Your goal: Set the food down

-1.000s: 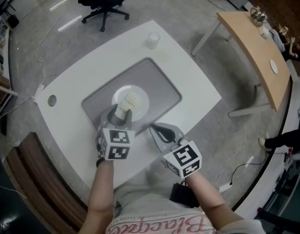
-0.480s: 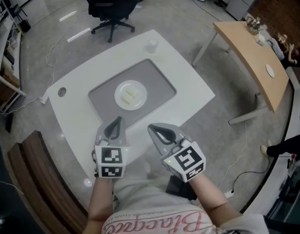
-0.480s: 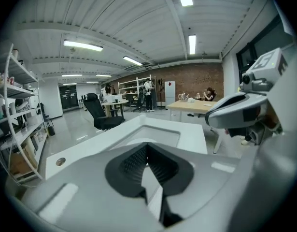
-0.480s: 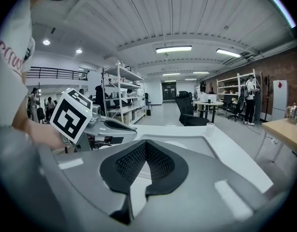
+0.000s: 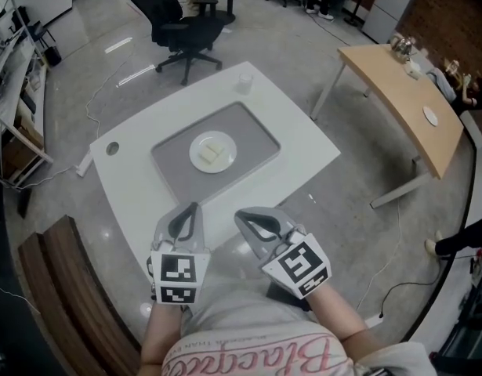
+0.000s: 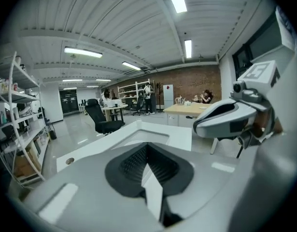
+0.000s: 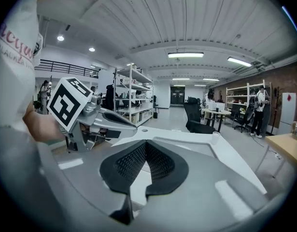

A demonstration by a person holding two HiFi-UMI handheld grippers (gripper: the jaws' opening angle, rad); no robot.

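1. Fingers are pressed together, empty, on my left gripper point(image 5: 190, 212) and right gripper point(image 5: 242, 216), lower centre.
2. Food point(image 5: 212, 152) lies on the plate point(image 5: 195, 157), upper centre.
3. I could knock it by swinging forward carelessly.

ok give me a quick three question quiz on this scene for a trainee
1. True or false: the food lies on the plate, and no claw holds it.
2. The cup stands: A on the plate; B on the table, off the mat; C in a claw.
3. Fill in: the left claw is ____ (open or shut).

Key: 1 true; 2 B; 3 shut.
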